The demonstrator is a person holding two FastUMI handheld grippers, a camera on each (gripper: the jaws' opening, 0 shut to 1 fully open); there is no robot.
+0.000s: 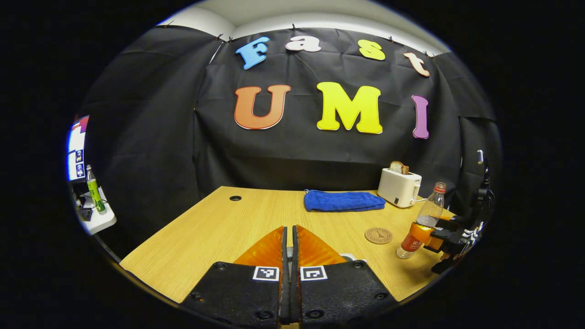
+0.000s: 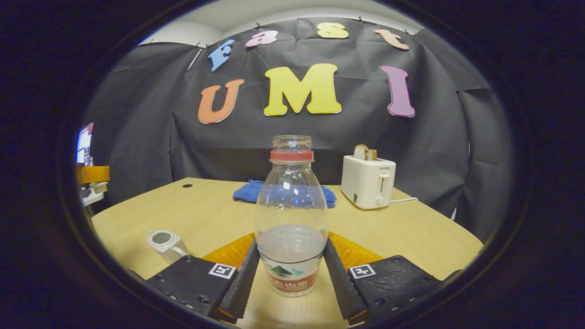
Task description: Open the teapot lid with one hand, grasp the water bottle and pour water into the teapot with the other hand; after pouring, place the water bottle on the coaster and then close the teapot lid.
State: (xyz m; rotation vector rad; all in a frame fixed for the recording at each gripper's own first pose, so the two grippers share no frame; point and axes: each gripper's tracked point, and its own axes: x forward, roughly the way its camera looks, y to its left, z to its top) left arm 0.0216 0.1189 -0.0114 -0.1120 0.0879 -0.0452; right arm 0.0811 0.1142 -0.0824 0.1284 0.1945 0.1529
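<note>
Right claw (image 2: 291,274) grips the uncapped water bottle (image 2: 291,214), held upright.

The bottle is roughly a third full of water, lifted just beside the coaster (image 1: 378,236) on the wooden surface (image 1: 215,228). The left claw (image 1: 289,256) has its fingers pressed together on something small I cannot make out. A teapot spout (image 2: 167,243) shows at the surface's left; bread sits in the toaster (image 2: 368,180).

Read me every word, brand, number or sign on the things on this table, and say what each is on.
Nothing here can be quoted with confidence.
toaster: small brand word on its front, too small to read.
water bottle: printed label, blurred.
coaster: ring of print round a drawing, too small to read.
</note>
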